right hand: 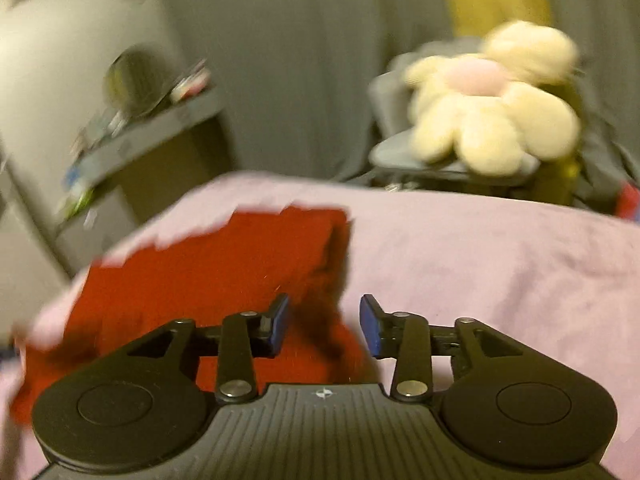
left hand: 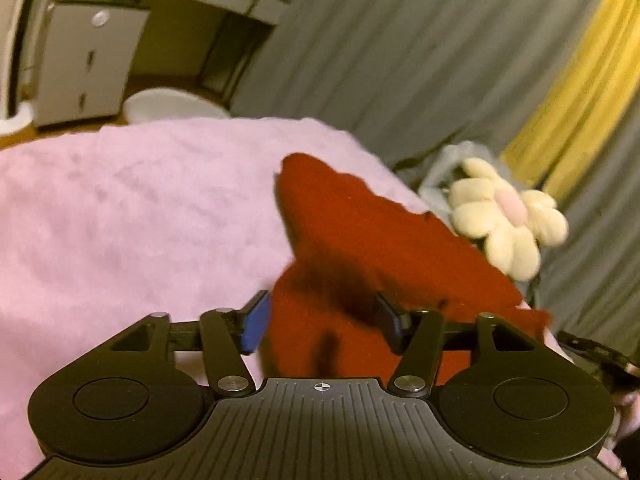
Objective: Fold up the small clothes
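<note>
**Red garment on the pink blanket, both grippers spread**

Here we are over the bed, and the red garment [left hand: 360,248] is lying on the fuzzy pink blanket [left hand: 140,208], bunched and partly doubled over on itself. From the left wrist view it runs from right under the gripper out toward the far right edge of the bed.

The left gripper [left hand: 324,320] has its jaws standing wide apart. The red cloth sits in the gap between them, and the blue pad [left hand: 256,324] on the left finger is just beside the cloth's edge; the pads are not pinching it. Whether the right-hand pad touches the fabric, I cannot tell, as it is in shadow.

Over to the right gripper [right hand: 324,324]: jaws parted here too, a narrower gap, blue pads facing each other. A corner of the red garment [right hand: 220,280] comes down between them, closer to the left finger, and neither pad presses on it. Most of the cloth spreads to the left in this view.

Beyond the bed, a cream flower-shaped plush [right hand: 496,100] with a pink centre rests on a grey chair [right hand: 400,152], with grey curtains [left hand: 400,60] behind and a yellow strip [left hand: 580,92] among them. It is blurred.
</note>
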{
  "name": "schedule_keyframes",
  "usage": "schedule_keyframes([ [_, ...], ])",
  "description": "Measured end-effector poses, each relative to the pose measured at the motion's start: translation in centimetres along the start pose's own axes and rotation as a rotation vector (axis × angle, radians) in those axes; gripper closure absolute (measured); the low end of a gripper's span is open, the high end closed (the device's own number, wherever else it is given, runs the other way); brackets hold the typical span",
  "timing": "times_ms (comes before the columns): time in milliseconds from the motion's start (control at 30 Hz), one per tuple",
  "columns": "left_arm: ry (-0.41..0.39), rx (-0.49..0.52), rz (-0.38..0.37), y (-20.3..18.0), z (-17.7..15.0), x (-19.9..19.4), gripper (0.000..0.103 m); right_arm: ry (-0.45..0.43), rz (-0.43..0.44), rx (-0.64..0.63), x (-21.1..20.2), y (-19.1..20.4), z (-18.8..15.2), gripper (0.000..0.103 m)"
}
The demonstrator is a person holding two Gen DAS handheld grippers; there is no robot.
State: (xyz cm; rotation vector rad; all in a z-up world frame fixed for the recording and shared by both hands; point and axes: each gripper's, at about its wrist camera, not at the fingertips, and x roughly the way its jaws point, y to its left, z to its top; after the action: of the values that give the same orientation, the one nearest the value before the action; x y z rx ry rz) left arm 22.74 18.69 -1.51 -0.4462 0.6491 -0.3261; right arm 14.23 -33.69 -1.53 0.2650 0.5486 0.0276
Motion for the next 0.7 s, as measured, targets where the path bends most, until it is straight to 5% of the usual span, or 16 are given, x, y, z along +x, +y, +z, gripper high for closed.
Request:
schedule_keyframes([
  [67,0.039,-0.024,-0.014,0.4,-0.5,0.4,0.031,0.040,0.003,-0.077,0.3,0.4,-0.6,0.048],
  [333,0.115,-0.081,0.005,0.0,-0.5,5.5,0.030,0.095,-0.037,-0.109,4.4,2.3,-0.5,0.041],
  [400,0.122,-0.104,0.020,0.2,-0.1,6.4,0.033,0.090,-0.041,-0.128,5.1,3.0,-0.4,0.045],
  [533,0.126,-0.147,0.060,0.5,0.5,7.2,0.059,0.080,-0.063,-0.175,5.5,3.9,-0.6,0.071],
  [700,0.114,-0.023,0.116,-1.7,0.7,6.9,0.085,0.086,-0.089,-0.216,5.6,4.5,-0.9,0.089],
])
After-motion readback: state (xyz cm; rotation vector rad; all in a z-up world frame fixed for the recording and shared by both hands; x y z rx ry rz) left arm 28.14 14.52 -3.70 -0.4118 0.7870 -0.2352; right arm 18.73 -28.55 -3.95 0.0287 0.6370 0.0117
